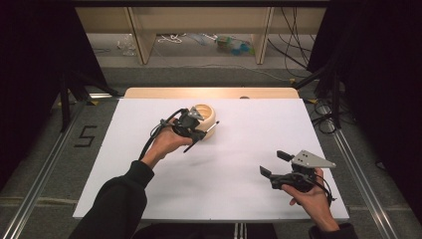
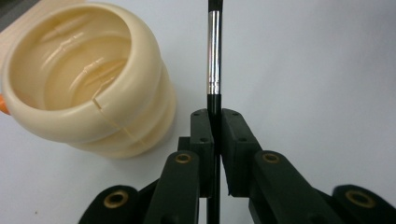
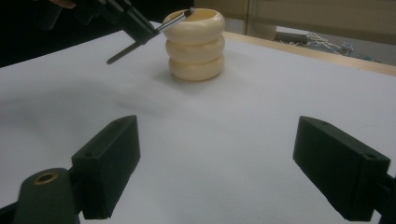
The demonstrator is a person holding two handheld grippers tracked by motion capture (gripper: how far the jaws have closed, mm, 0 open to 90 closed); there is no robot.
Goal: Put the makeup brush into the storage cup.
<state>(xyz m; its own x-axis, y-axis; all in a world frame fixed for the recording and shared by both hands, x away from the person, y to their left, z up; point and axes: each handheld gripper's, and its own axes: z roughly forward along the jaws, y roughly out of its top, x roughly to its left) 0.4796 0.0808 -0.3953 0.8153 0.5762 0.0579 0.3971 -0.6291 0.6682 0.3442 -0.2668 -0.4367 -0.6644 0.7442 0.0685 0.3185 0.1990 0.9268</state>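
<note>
In the high view the left gripper sat just above the centre of the frame, over the white worktop, right beside the cream ribbed holder. Its jaws were clenched on a thin black brush with a silver ferrule. In the left gripper view the brush handle ran straight up the middle of the frame from between the two black pads, with the holder at the upper left, open mouth towards the camera and apart from the brush.

In the right gripper view the holder stood upright near the top centre, three stacked rings in shape. The brush slanted across the upper left, its tip at the holder's rim; whether it touched the rim could not be told.

The right gripper rested at the lower right of the high view, well apart from the holder. Its jaws stood released and wide, with only bare worktop between them.
</note>
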